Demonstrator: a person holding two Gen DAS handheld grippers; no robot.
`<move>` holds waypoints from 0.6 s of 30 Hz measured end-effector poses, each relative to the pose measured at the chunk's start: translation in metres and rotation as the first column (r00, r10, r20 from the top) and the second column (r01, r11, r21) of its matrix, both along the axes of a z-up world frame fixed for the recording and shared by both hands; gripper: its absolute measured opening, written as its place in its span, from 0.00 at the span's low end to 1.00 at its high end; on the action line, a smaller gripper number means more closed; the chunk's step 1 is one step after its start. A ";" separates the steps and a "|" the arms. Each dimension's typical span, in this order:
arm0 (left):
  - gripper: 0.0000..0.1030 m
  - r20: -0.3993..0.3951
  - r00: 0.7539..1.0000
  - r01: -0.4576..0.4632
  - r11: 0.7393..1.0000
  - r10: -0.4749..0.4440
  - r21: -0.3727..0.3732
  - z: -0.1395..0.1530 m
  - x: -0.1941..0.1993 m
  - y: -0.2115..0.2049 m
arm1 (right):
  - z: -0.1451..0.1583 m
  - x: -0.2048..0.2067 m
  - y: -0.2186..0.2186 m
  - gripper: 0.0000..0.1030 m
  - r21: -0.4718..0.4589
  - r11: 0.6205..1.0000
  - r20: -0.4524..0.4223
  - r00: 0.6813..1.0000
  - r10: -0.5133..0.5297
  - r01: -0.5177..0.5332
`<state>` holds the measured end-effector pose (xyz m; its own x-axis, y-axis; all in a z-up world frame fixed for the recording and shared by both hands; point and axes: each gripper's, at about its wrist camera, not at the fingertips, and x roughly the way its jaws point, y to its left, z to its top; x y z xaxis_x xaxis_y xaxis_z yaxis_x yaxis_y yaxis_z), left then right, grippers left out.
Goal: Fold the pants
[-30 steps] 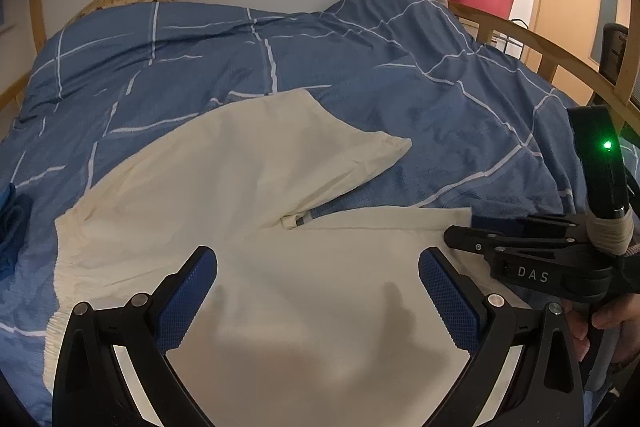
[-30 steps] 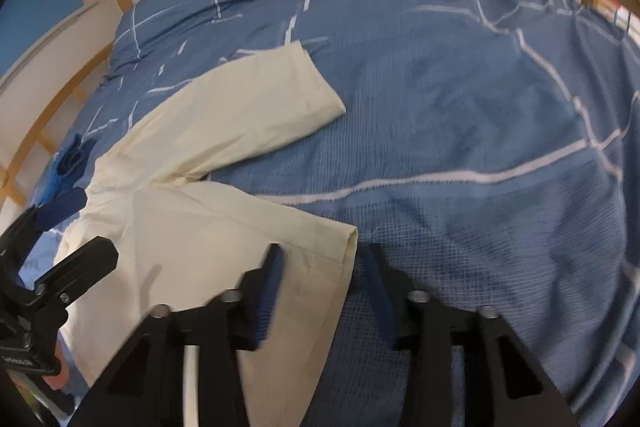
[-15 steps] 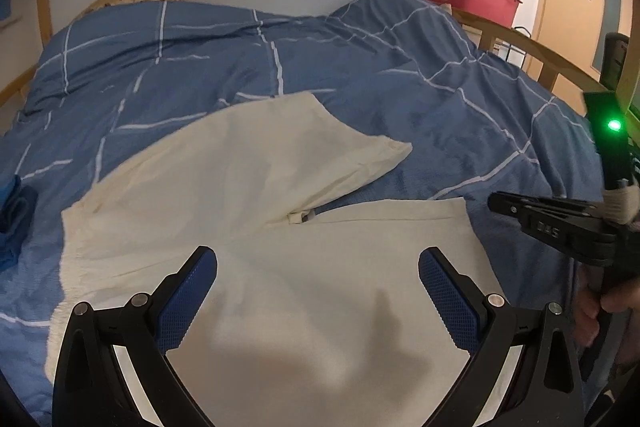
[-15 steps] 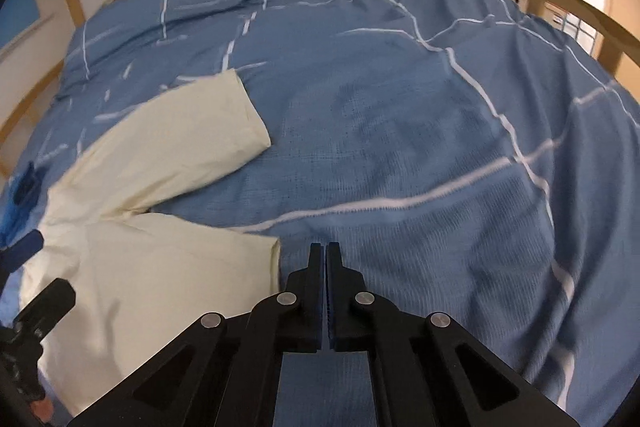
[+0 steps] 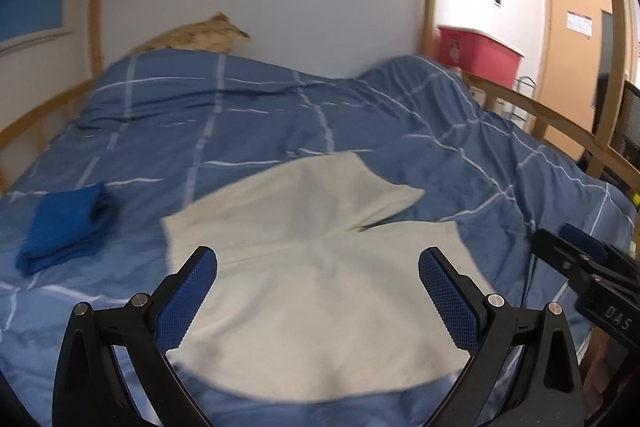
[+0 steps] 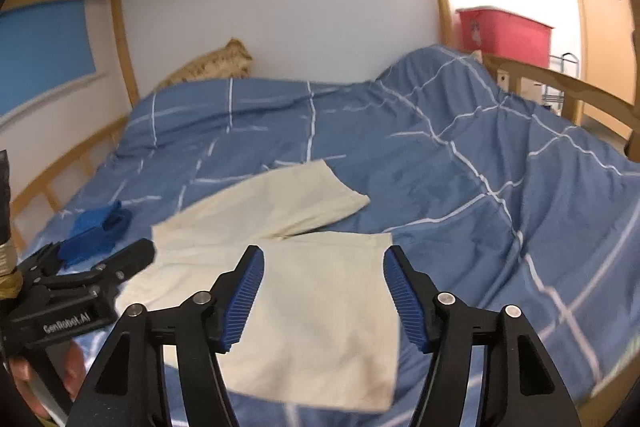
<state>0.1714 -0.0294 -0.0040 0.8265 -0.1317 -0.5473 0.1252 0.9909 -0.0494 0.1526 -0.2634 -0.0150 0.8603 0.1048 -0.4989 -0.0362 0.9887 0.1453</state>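
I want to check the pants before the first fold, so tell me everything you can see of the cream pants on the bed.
The pants are plain cream, of what looks like thin woven cloth. They lie flat and unfolded on the blue checked blanket, their two short legs spread in a V, one hem toward the far wall, the other toward the right. The cloth is mostly smooth, with a seam showing near the crotch. Neither the left tongs nor the right tongs, both open, grip them. A folded blue cloth lies apart, to their left.

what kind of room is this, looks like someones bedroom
Most likely a bedroom, perhaps a dorm: cream pants lie on a blue checked duvet inside a wooden bunk-bed frame, with a pillow against the wall and a red storage bin near a door.
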 end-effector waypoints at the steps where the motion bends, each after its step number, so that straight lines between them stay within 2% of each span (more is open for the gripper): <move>1: 1.00 0.005 1.000 -0.024 1.000 0.024 0.006 -0.001 -0.009 0.013 | -0.001 -0.011 0.006 0.67 0.021 1.000 0.015 1.000 -0.020 0.020; 5: 0.99 -0.007 0.994 -0.108 0.994 0.108 0.035 -0.012 -0.029 0.051 | -0.018 -0.038 0.023 0.68 0.128 0.991 0.020 0.999 -0.046 0.043; 10: 0.99 -0.057 0.985 -0.164 0.986 0.165 0.028 -0.033 -0.045 0.088 | -0.047 -0.052 0.045 0.68 0.158 0.985 -0.009 0.997 -0.075 0.076; 15: 0.96 -0.089 0.983 -0.153 0.987 0.158 0.057 -0.058 -0.056 0.102 | -0.067 -0.065 0.054 0.68 0.190 0.975 -0.032 0.993 -0.109 0.113; 18: 0.86 -0.093 0.985 -0.138 0.989 0.143 0.063 -0.070 -0.056 0.109 | -0.079 -0.067 0.057 0.68 0.195 0.972 -0.056 0.991 -0.124 0.133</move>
<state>0.1155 0.0795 -0.0740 0.7775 0.0149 -0.6287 -0.0179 0.9998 0.0015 0.0852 -0.2065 -0.0942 0.8514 0.0950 -0.5159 0.0999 0.9361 0.3372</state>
